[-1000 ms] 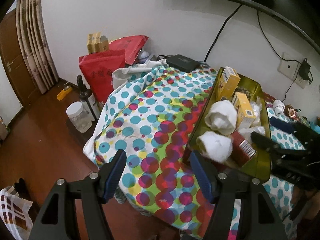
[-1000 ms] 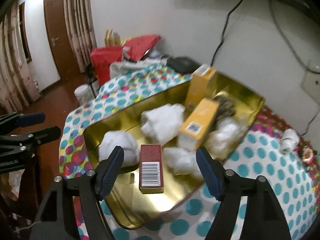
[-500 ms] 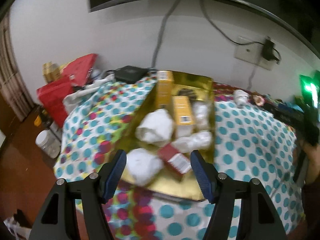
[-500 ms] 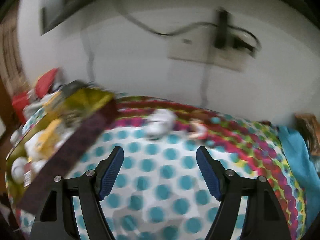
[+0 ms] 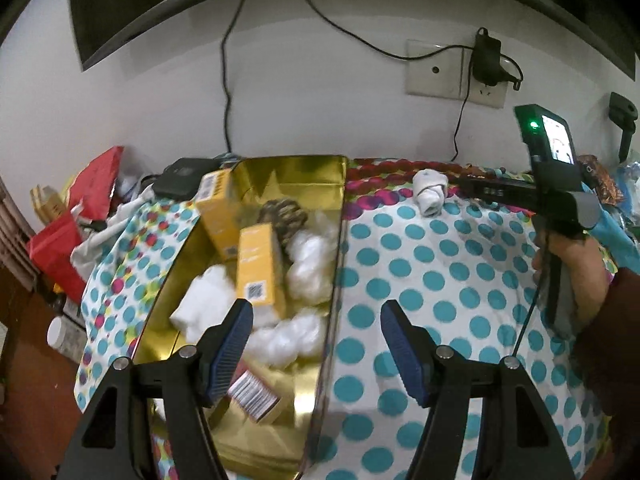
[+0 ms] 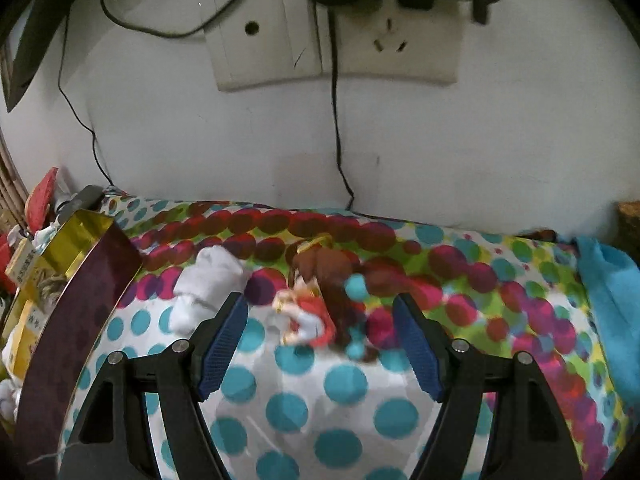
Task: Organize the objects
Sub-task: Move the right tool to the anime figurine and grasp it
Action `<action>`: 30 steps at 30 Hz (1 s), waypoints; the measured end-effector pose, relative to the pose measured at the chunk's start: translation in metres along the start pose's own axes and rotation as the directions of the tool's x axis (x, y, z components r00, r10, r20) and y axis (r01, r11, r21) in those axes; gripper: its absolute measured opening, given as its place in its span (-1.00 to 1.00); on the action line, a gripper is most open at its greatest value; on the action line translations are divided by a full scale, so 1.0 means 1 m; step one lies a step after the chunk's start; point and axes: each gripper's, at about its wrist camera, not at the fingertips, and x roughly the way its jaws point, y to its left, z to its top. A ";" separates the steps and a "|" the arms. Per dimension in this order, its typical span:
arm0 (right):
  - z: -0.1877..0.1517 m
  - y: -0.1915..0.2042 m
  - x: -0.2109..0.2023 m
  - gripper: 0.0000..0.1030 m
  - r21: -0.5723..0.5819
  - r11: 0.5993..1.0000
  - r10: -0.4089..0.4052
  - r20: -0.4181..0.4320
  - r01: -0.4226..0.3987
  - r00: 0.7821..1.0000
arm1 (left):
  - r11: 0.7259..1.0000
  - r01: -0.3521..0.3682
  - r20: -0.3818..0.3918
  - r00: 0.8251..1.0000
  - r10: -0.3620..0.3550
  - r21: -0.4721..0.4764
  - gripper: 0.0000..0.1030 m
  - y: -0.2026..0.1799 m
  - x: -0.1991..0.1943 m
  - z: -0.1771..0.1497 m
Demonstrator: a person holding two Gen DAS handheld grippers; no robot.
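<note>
A gold tin box (image 5: 280,188) lies on the polka-dot cloth and holds yellow cartons (image 5: 256,268), white wads (image 5: 308,264) and a red box (image 5: 256,394). My left gripper (image 5: 316,352) is open and empty above the tin's right wall. My right gripper (image 6: 320,344) is open and empty, just in front of a small red and brown figurine (image 6: 316,300). A rolled white sock (image 6: 208,284) lies to the figurine's left; it also shows in the left wrist view (image 5: 430,192). The tin's dark outer wall (image 6: 80,320) is at the left.
A wall with a socket plate (image 6: 332,40) and cables stands right behind the table. A blue cloth (image 6: 612,292) lies at the right edge. Red bags (image 5: 72,232) and a black device (image 5: 184,176) are at the far left.
My left gripper swung right, from the table's left corner to above the tin. My right gripper left the tin and moved right to the figurine near the wall.
</note>
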 end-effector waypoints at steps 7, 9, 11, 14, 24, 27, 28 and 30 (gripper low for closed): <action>0.008 0.005 0.019 0.12 -0.034 0.999 0.014 -0.033 -0.015 0.999 | 1.000 0.004 -0.006 1.000 -0.004 0.026 0.33 -0.020 0.023 0.018; 0.009 0.003 0.020 0.09 -0.024 0.999 0.035 -0.035 -0.036 0.999 | 0.999 0.000 -0.009 1.000 0.000 0.034 0.32 -0.026 0.031 0.022; 0.010 0.001 0.024 -0.10 -0.013 0.999 0.033 -0.059 -0.034 0.998 | 0.998 0.001 -0.021 1.000 0.001 0.056 0.33 -0.037 0.042 0.029; 0.009 -0.005 0.027 -0.25 0.008 0.999 0.053 -0.080 -0.053 0.995 | 0.999 0.022 -0.030 0.999 -0.021 0.041 0.33 -0.047 0.058 0.043; 0.002 -0.013 0.019 -0.26 0.011 0.999 0.036 -0.082 -0.035 0.996 | 0.997 0.083 -0.098 0.992 -0.082 -0.002 0.33 -0.073 0.120 0.074; -0.008 -0.022 0.009 -0.26 -0.001 1.000 0.024 -0.083 -0.024 0.996 | 0.998 0.064 -0.088 0.994 -0.064 -0.003 0.33 -0.076 0.133 0.079; -0.014 -0.029 0.000 -0.26 -0.004 1.000 0.018 -0.081 -0.018 0.997 | 0.998 0.068 -0.085 0.994 -0.068 -0.003 0.33 -0.078 0.136 0.080; -0.021 -0.038 -0.009 -0.26 0.006 1.000 0.016 -0.081 -0.016 0.997 | 0.998 0.066 -0.073 0.995 -0.067 -0.008 0.33 -0.082 0.140 0.082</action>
